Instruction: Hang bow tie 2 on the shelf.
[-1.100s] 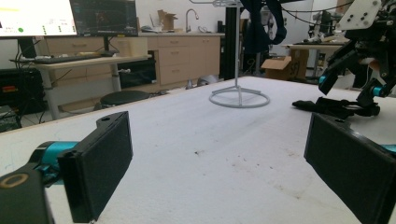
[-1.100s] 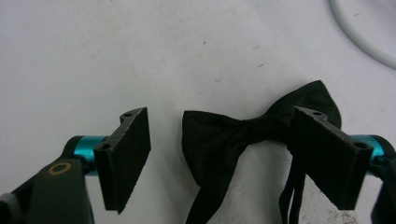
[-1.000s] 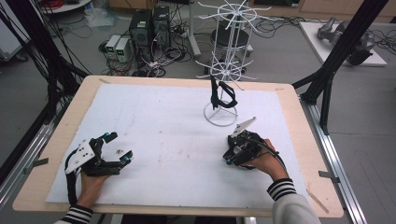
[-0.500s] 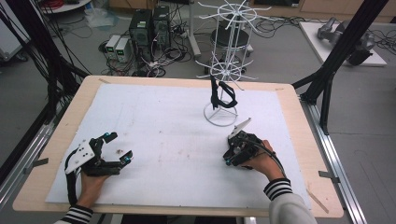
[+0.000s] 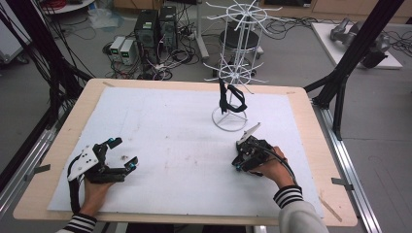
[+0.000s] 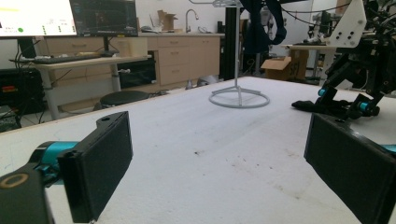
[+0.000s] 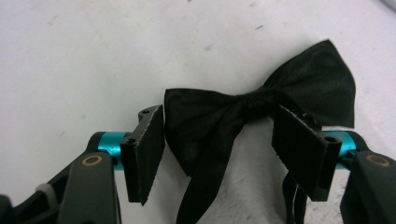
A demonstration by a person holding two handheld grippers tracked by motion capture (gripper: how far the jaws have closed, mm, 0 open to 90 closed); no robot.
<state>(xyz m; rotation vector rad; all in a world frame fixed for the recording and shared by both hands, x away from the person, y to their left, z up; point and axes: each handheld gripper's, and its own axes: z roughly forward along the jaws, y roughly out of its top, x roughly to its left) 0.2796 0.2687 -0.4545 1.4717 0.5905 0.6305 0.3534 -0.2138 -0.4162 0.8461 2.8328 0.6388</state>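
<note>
Little movement registered since earlier frames: right gripper [image 5: 239,156] shifted slightly toward table's near edge, left gripper [image 5: 122,154] unchanged. Left gripper rested on white mat [image 5: 175,141], jaws spread wide, nothing held. Wire stand [image 5: 230,73] seen upright, dark strap [image 5: 232,98] hung on it. Right gripper's jaws parted around black fabric bow tie [image 7: 252,112], not clamped; bow's tail cut off at frame edge.
</note>
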